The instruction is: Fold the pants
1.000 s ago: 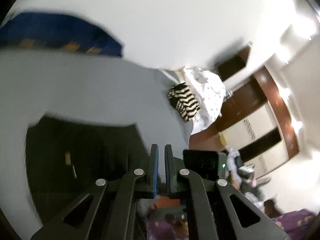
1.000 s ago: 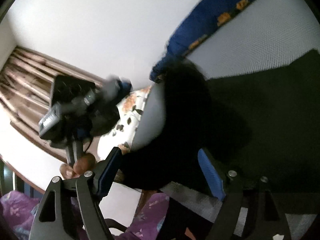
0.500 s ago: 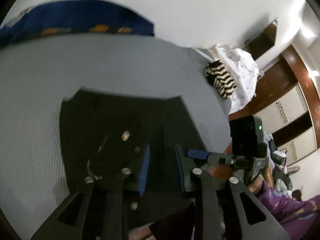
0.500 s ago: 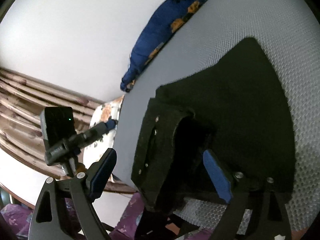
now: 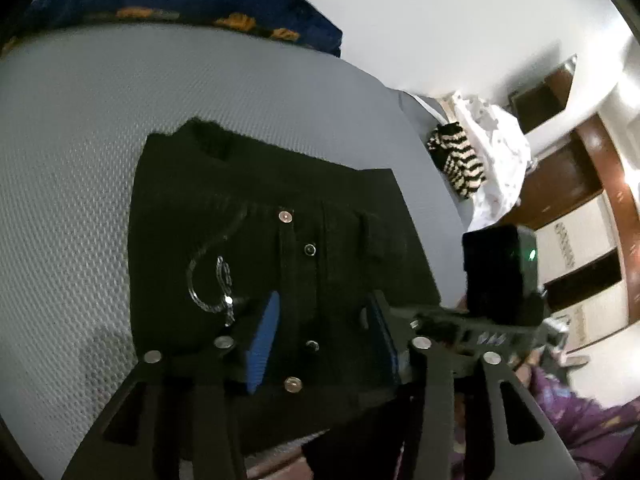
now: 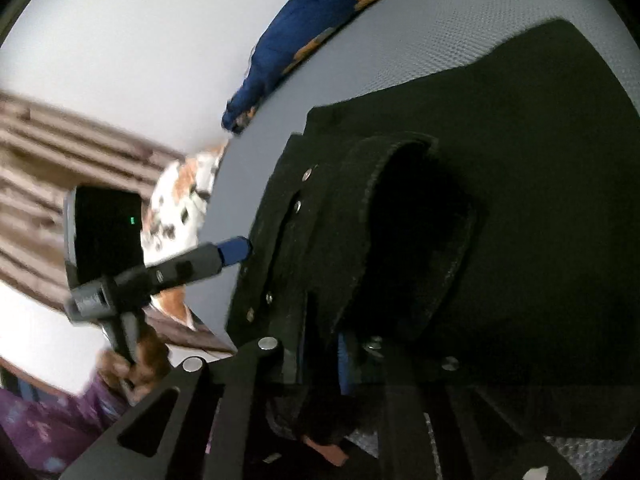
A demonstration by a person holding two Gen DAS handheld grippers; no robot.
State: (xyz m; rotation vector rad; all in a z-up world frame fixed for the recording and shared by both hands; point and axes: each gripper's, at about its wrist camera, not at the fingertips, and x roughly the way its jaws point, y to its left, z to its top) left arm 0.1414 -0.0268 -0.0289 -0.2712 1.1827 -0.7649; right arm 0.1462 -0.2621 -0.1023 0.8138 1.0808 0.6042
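Note:
Black pants [image 5: 280, 184] lie spread on a grey mattress [image 5: 80, 140], with the buttoned waistband nearest me. My left gripper [image 5: 324, 332] hovers just over the waistband, its jaws opening. The button fly lies between the blue pads, which do not press on it. In the right wrist view the pants [image 6: 520, 200] bulge up in a loop at the waist. My right gripper [image 6: 320, 360] is closing on the waistband edge there, with fabric pinched between its pads. One blue fingertip [image 6: 236, 250] of the left gripper shows beside the waistband.
A blue patterned pillow [image 5: 180, 4] lies at the mattress's far edge. A striped cloth [image 5: 460, 160] and white bedding [image 5: 500, 140] sit at the right corner, before brown wardrobes [image 5: 580, 220]. A floral pillow [image 6: 180, 200] and a person's hand [image 6: 140, 360] are at the left.
The left gripper came down onto the pants and went from shut to partly open. The right gripper's wide jaws closed on the waistband. The pants now lie flatter.

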